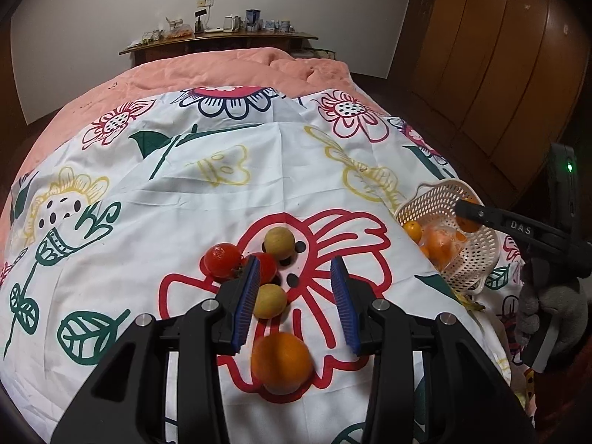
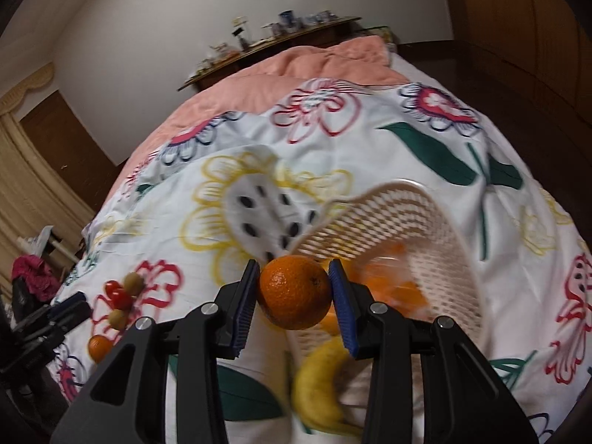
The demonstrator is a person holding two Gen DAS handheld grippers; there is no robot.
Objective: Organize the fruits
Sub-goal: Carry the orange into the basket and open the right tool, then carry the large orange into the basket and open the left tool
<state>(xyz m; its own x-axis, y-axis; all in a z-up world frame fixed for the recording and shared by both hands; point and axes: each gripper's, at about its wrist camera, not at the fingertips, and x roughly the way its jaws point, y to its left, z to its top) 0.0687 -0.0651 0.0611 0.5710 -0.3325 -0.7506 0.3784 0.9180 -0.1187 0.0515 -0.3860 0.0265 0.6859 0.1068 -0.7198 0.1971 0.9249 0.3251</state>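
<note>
- The right gripper [image 2: 294, 292] is clamped on an orange [image 2: 295, 291], its blue pads [image 2: 342, 303] pressing either side of the fruit
- That held orange hangs above the near rim of a white perforated plastic basket [image 2: 418, 218], which is tilted on the bed; the view here is blurred
- Inside the basket lie more oranges [image 1: 440, 244], some seemingly wrapped in clear plastic
- A banana [image 2: 320, 384] lies on the sheet just beside the basket's near edge, below the right gripper
- The left gripper [image 1: 296, 296] hovers over the floral bedsheet [image 1: 185, 192] with its jaws apart and nothing between them
- A loose orange [image 1: 281, 362] sits on the sheet under the left gripper, close to the camera
- Beyond it are two tomatoes [image 1: 222, 264] touching each other, and two round yellow-green fruits [image 1: 279, 240], one just beside the left pad
- This cluster lies well apart from the basket, on a red flower print
- A pink quilt [image 1: 229, 70] covers the far end of the bed
</note>
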